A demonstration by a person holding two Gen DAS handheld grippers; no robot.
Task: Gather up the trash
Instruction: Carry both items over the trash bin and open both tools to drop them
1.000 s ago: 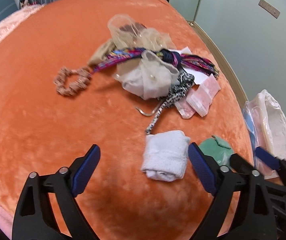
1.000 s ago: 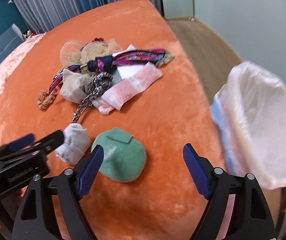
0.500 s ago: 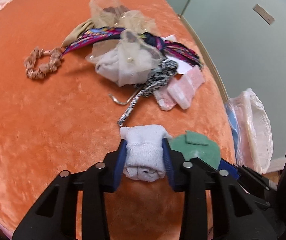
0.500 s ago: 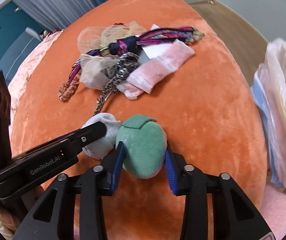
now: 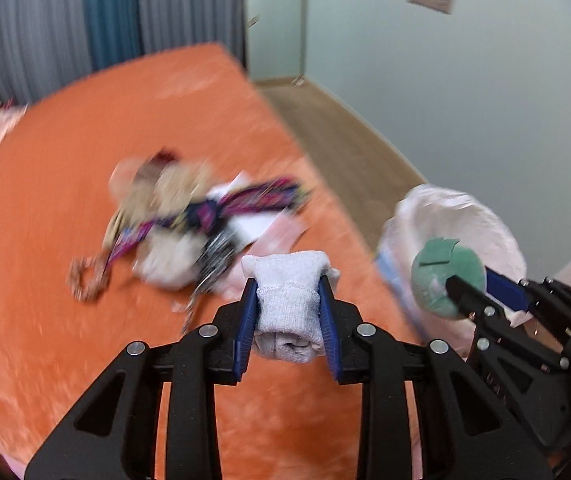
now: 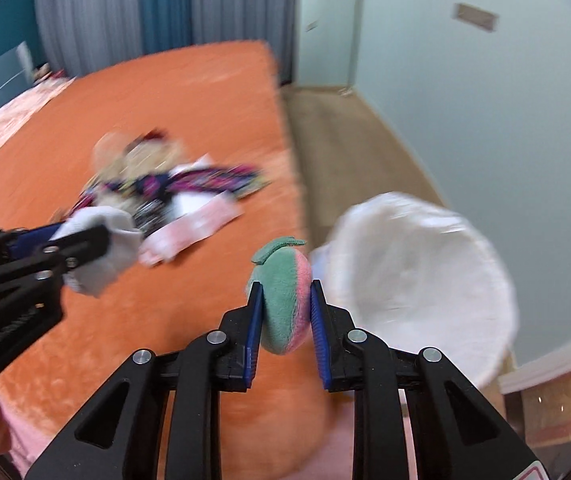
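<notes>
The left gripper [image 5: 287, 304] pinches a rolled white sock [image 5: 289, 292] above the orange bed [image 5: 65, 340]. The right gripper [image 6: 285, 312] pinches a squashed green-and-pink plush pad [image 6: 285, 300] beside the white-lined bin [image 6: 425, 280].

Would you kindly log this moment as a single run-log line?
left hand-held gripper: shut on white sock | right hand-held gripper: shut on green pad | both lifted off orange bed | lined bin: right
</notes>
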